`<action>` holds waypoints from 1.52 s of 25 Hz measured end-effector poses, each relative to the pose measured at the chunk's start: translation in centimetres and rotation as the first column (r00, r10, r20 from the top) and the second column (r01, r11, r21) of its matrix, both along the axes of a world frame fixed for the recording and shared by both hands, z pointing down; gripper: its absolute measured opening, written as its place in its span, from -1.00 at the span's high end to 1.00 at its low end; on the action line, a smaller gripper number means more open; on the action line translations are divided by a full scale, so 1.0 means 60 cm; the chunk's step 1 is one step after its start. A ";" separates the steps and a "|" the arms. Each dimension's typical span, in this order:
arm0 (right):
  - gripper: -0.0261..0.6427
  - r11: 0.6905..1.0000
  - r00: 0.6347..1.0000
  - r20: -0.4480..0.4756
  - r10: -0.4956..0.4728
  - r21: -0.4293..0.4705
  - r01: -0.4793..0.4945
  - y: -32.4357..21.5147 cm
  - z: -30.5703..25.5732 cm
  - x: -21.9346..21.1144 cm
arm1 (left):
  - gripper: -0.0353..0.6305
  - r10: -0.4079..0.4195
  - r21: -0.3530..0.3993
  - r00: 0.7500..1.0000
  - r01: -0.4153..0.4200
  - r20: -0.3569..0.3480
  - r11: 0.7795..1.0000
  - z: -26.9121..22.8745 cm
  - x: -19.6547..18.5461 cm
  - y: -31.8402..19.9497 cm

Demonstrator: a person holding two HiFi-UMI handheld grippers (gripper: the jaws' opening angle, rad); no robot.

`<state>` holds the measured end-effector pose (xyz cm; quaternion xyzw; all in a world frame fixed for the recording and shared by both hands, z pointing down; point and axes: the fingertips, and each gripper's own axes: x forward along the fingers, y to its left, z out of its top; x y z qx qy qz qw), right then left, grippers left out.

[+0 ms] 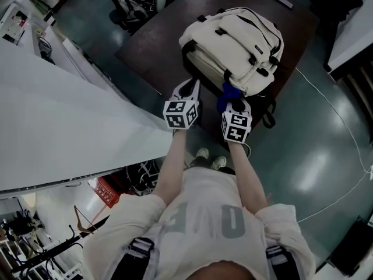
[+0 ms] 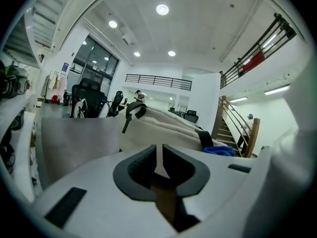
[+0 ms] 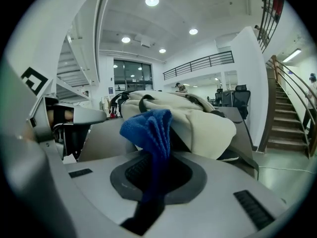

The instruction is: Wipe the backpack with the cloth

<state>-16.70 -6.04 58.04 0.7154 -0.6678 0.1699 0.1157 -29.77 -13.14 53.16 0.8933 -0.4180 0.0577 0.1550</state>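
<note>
In the lower centre of the head view, the right gripper (image 1: 235, 105) is clenching the blue cloth (image 1: 226, 92). Beside it, the left gripper (image 1: 187, 90) is sitting clamped, empty. The cream backpack (image 1: 233, 42) is lying just up-frame on the dark tabletop (image 1: 163, 34), nearer the right gripper.

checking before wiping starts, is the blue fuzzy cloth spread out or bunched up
Bunched up: the blue fuzzy cloth stands in crumpled folds, pinched in the shut jaws of the right gripper.
</note>
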 end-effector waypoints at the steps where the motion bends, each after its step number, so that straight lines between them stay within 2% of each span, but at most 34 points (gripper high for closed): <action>1: 0.81 1.000 1.000 -0.005 -0.001 0.001 0.001 0.005 0.000 0.006 | 0.77 0.003 0.002 1.000 -0.003 -0.004 1.000 -0.002 0.006 0.002; 9: 0.81 0.996 0.996 0.004 0.084 0.000 -0.084 0.048 0.003 0.087 | 0.77 0.073 0.001 0.997 -0.073 -0.008 0.997 0.002 0.080 0.039; 14: 0.81 0.993 0.993 -0.017 0.118 -0.006 -0.118 0.062 0.005 0.139 | 0.77 0.099 -0.010 0.995 -0.099 -0.001 0.995 0.013 0.101 0.059; 22: 0.81 0.985 0.985 0.012 0.174 0.005 -0.174 0.081 -0.004 0.184 | 0.77 0.082 0.008 0.996 -0.082 -0.020 0.997 -0.008 0.108 0.050; 25: 0.81 0.981 0.982 0.031 0.184 0.050 -0.186 0.085 -0.035 0.187 | 0.80 0.068 0.029 0.997 -0.067 -0.038 0.997 -0.029 0.102 0.045; 31: 0.81 0.966 0.979 0.060 0.195 0.158 -0.202 0.039 -0.120 0.190 | 0.88 0.029 0.074 0.996 -0.022 -0.089 0.997 -0.088 0.091 0.015; 38: 0.81 0.952 0.967 0.098 0.235 0.178 -0.250 -0.008 -0.161 0.226 | 0.88 0.020 0.102 0.990 -0.006 -0.138 0.995 -0.136 0.093 -0.019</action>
